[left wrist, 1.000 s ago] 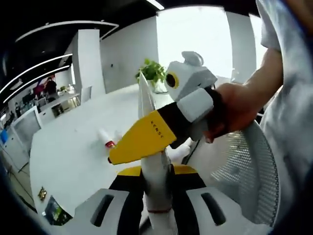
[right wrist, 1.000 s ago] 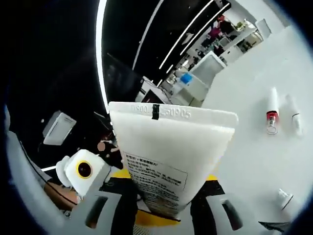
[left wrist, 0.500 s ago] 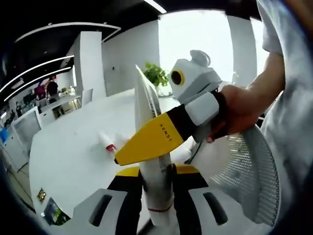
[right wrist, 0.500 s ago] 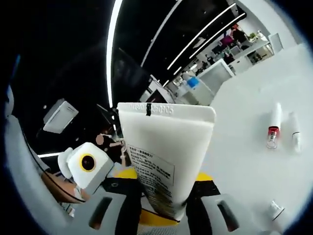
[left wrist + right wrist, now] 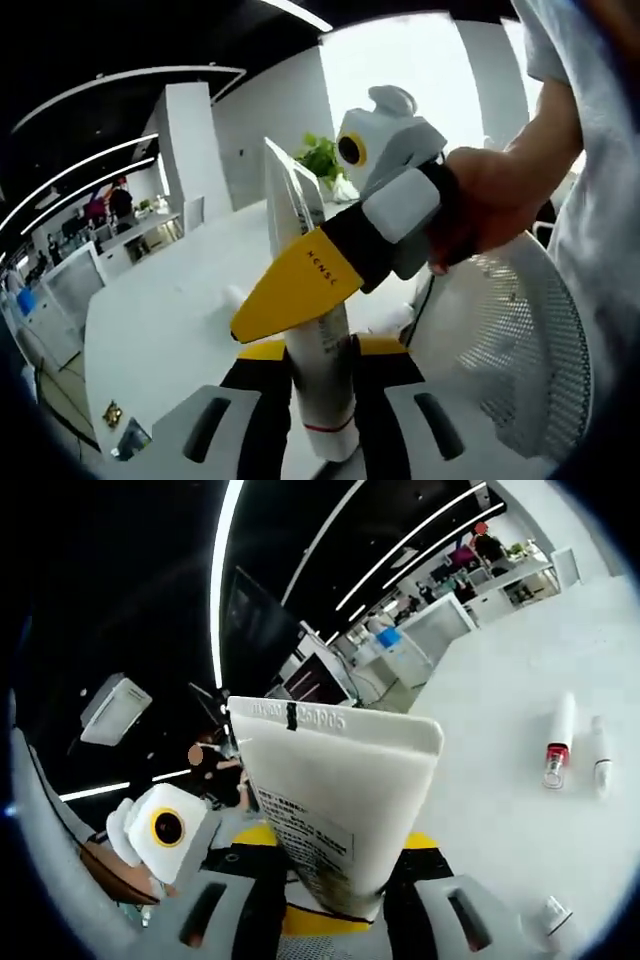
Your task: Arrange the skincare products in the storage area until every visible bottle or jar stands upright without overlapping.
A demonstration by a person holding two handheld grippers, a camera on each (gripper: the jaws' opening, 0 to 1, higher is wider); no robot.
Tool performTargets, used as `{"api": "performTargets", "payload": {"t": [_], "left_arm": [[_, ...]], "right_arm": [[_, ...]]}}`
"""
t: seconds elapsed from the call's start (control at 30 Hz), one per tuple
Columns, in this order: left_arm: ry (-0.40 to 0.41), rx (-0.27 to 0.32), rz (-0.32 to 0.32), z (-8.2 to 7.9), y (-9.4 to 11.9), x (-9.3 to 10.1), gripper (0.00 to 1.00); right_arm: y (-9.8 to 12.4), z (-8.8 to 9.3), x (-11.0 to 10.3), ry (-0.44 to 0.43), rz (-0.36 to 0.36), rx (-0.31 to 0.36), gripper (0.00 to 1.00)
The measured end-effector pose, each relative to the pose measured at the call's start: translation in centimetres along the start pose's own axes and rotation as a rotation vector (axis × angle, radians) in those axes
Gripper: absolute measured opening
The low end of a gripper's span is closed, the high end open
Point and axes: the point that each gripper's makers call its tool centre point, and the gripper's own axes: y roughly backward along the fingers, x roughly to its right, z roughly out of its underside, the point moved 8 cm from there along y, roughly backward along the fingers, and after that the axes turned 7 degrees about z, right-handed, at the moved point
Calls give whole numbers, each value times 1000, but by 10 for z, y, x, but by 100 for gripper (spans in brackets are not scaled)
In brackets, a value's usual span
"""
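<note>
White tube [image 5: 335, 810]: clenched jointly by left gripper [image 5: 320, 400] and right gripper [image 5: 335, 900], held aloft. Next: stand it on table [image 5: 500, 740], 3 o'clock.

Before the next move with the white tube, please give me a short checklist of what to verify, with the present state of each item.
1. Left gripper shut on the white tube: ok.
2. Right gripper shut on the same tube: ok; its yellow jaw crosses the tube in the left gripper view.
3. Tube cap closed: cannot tell, that end is hidden between the jaws.
4. Tube clear of the table: ok, held in the air.
5. Red-banded tube and thin white tube upright: not ok, both lie flat.
6. Those two overlapping: ok, they lie apart.
</note>
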Motion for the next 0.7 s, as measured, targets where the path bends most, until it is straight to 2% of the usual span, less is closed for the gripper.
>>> {"api": "performTargets", "payload": {"t": [0.13, 0.2, 0.27, 0.37, 0.5, 0.7], "left_arm": [[-29, -16, -49, 2, 2, -3, 19], [-95, -41, -83, 2, 2, -5, 18], [-43, -38, -91, 3, 2, -5, 18], [-57, -48, -118, 3, 3, -8, 18], [-4, -16, -144, 3, 4, -13, 20], [-81, 12, -175, -1, 4, -13, 22]], "right_arm": [[-5, -4, 1, -94, -4, -14, 37], [-7, -6, 1, -170, -6, -15, 40], [-10, -7, 1, -147, 5, -10, 40], [-14, -9, 0, -124, 25, 5, 38], [-17, -15, -2, -44, 27, 15, 33], [-14, -20, -4, 50, -14, -1, 30]]}}
